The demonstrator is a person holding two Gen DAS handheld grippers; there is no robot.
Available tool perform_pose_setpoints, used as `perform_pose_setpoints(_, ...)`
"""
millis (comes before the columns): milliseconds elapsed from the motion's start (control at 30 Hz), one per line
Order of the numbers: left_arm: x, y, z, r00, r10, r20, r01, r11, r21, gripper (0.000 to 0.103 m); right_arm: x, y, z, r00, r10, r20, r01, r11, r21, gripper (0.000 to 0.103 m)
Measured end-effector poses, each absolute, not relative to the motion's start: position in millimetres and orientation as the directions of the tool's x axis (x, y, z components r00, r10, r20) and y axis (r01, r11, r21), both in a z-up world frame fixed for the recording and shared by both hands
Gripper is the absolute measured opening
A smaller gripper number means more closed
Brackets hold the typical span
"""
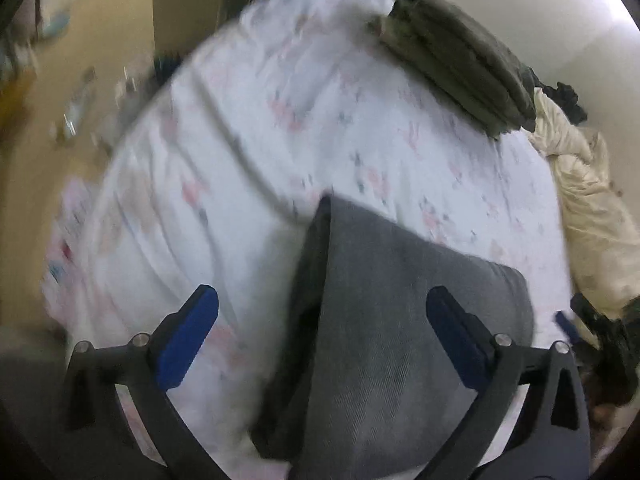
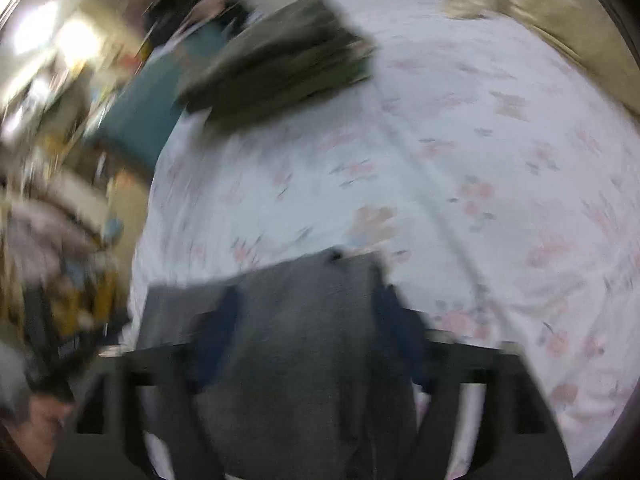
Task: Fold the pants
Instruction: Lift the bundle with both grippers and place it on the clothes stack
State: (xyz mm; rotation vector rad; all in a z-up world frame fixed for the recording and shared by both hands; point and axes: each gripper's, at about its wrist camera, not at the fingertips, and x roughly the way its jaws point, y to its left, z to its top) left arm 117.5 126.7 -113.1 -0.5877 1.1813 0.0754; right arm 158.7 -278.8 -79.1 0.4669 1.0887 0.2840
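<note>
Folded grey pants [image 1: 384, 320] lie on a white floral bed sheet [image 1: 260, 128]. My left gripper [image 1: 322, 308] is open, its blue fingers spread wide above the pants, holding nothing. In the blurred right wrist view the same grey pants [image 2: 304, 340] lie below my right gripper [image 2: 310, 312], whose blue fingers stand apart on either side of the cloth; it looks open. The right gripper also shows at the right edge of the left wrist view [image 1: 600, 332].
A stack of folded olive-green clothes [image 1: 456, 52] sits at the far side of the bed, also in the right wrist view [image 2: 280, 64]. A cream crumpled garment [image 1: 584, 184] lies by the wall. Floor with clutter [image 1: 76, 104] lies left of the bed.
</note>
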Motion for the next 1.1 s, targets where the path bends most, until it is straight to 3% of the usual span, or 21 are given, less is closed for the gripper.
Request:
perform_pose_setpoints(133,120,112,-141,0.29,-0.355,-0.889,-0.325,0.837,-0.44,0.102,167,-287,-113,0.306,0.55,-0.777,0.089,0.796,0.599,0.097)
perform_pose_setpoints(267,118,99,-156,0.226,-0.435,-0.871,-0.304,0.818,-0.488,0.102,163,-266,-151,0.128,0.549,-0.826,0.058,0.827,0.559,0.1)
perform_pose_setpoints(400,114,79,-159,0.179,-0.454,-0.873,-0.219,0.847,-0.485,0.102,157,-251,-171,0.07,0.536,-0.841,-0.001,0.843,0.538,0.103)
perform_pose_setpoints(467,113,73,-156,0.184,-0.446,-0.876,-0.181,0.861,-0.476,0.093,153,-247,-175,0.072,0.53,-0.845,-0.018,0.848,0.53,0.103)
perform_pose_setpoints(533,111,68,-150,0.186,-0.467,-0.864,-0.149,0.856,-0.495,0.057,149,-236,-168,0.06,0.521,-0.852,-0.084,0.853,0.516,0.088)
perform_pose_setpoints(567,110,64,-141,0.193,-0.459,-0.867,-0.117,0.867,-0.485,0.049,145,-231,-163,0.063,0.516,-0.854,-0.129,0.853,0.506,0.07)
perform_pose_setpoints(633,107,55,-125,0.22,-0.411,-0.885,-0.054,0.9,-0.432,0.034,138,-221,-145,0.11,0.478,-0.871,-0.205,0.869,0.451,0.054)
perform_pose_setpoints(667,105,49,-115,0.24,-0.386,-0.891,-0.02,0.915,-0.402,0.032,137,-220,-139,0.129,0.47,-0.873,-0.212,0.873,0.439,0.044)
perform_pose_setpoints(733,103,44,-89,0.289,-0.403,-0.868,0.02,0.909,-0.415,0.03,138,-222,-122,0.168,0.473,-0.865,-0.214,0.874,0.436,0.038)
perform_pose_setpoints(933,134,51,-13,0.417,-0.432,-0.8,0.084,0.895,-0.439,0.029,157,-237,-58,0.331,0.545,-0.77,-0.217,0.838,0.5,0.036)
perform_pose_setpoints(1100,230,55,36,0.483,-0.43,-0.763,0.138,0.898,-0.418,0.03,233,-243,-9,0.432,0.552,-0.713,-0.23,0.832,0.505,0.036)
